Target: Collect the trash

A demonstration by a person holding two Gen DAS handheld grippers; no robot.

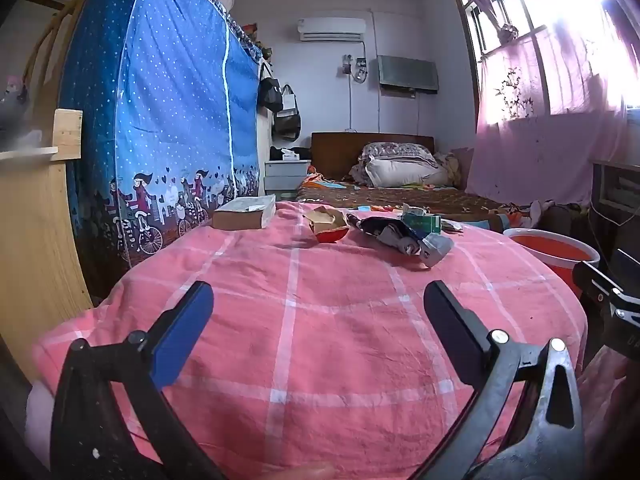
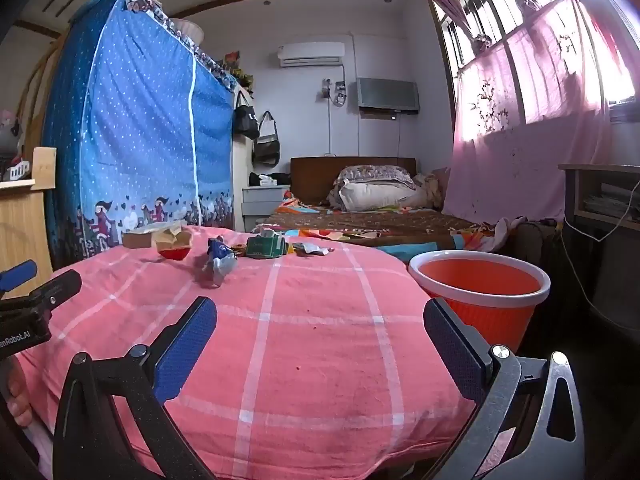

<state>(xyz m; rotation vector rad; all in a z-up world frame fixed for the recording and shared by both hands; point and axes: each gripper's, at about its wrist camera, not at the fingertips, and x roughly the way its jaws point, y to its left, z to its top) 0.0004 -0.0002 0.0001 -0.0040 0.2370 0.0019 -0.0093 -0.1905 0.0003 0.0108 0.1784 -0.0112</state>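
Trash lies at the far side of a pink checked cloth [image 1: 320, 320]: a crumpled red and tan wrapper [image 1: 329, 224], a crumpled blue and silver wrapper [image 1: 404, 238], a green packet [image 1: 424, 222]. In the right wrist view they show as the red wrapper [image 2: 173, 245], the blue wrapper [image 2: 218, 260], the green packet [image 2: 265, 246] and small scraps [image 2: 314, 250]. An orange bin with a white rim [image 2: 478, 284] stands right of the cloth; it also shows in the left wrist view [image 1: 554, 250]. My left gripper [image 1: 318, 304] is open and empty over the near cloth. My right gripper [image 2: 320, 320] is open and empty.
A brown box [image 1: 242, 214] sits at the cloth's far left. A blue fabric wardrobe [image 1: 168, 120] stands to the left, a wooden board [image 1: 32, 220] nearer. A bed with pillows [image 2: 380, 196] lies behind. A dark table [image 2: 600, 200] with a cable is at right.
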